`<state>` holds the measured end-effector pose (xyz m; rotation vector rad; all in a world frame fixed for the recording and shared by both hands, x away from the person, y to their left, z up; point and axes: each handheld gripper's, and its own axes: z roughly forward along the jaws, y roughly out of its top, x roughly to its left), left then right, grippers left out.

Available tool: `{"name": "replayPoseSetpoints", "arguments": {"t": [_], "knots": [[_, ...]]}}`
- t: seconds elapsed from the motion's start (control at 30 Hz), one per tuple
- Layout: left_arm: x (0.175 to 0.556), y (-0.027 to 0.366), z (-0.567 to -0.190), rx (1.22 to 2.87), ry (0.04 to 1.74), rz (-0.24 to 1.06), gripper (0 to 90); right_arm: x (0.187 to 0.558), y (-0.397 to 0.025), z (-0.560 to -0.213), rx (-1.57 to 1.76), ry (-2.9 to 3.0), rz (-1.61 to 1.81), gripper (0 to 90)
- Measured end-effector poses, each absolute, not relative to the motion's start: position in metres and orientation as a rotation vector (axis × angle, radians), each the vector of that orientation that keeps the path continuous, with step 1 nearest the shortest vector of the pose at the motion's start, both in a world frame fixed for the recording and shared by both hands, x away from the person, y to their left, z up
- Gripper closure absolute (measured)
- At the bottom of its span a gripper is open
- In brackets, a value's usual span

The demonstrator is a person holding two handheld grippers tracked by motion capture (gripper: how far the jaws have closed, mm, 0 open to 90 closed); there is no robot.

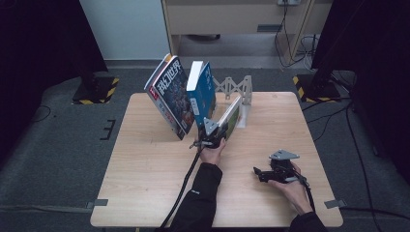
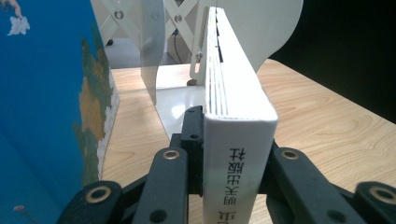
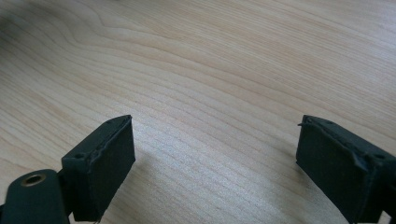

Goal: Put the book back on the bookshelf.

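Three books stand at the back middle of the wooden table [image 1: 145, 183]. A dark magazine-style book [image 1: 168, 96] leans left, and a blue book [image 1: 203, 89] tilts beside it. My left gripper [image 1: 216, 131] is shut on the spine end of a white-spined book [image 1: 232, 116], which leans toward a white metal book rack [image 1: 238, 88]. In the left gripper view the white book [image 2: 238, 135] sits clamped between the jaws of the left gripper [image 2: 231, 156], with the blue book [image 2: 42, 116] close on the left and the rack [image 2: 163, 65] behind. My right gripper [image 1: 260, 173] rests open near the front right.
The right gripper [image 3: 215, 154] has bare wood grain [image 3: 210, 70] between its jaws. Cables trail from both grippers toward the table's front edge. Dark stands with yellow-black bases [image 1: 96, 89] flank the table on the floor.
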<state>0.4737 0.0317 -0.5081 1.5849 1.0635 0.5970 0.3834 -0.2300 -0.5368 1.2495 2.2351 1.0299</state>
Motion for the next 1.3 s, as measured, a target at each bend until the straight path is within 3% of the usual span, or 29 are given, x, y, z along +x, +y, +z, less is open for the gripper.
{"name": "replayPoseSetpoints", "arguments": {"t": [0.7, 0.93, 1.3], "knots": [[0.504, 0.015, -0.506, 1.585, 1.125, 0.643, 73.3, 0.386, -0.232, -0.537, 1.259, 2.216, 1.037, 12.2], [0.500, 0.030, -0.501, 1.602, 1.077, 0.603, 65.7, 0.385, -0.231, -0.537, 1.258, 2.227, 1.031, 12.4], [0.493, 0.034, -0.505, 1.641, 1.051, 0.551, 70.7, 0.385, -0.230, -0.537, 1.259, 2.224, 1.026, 12.5]]}}
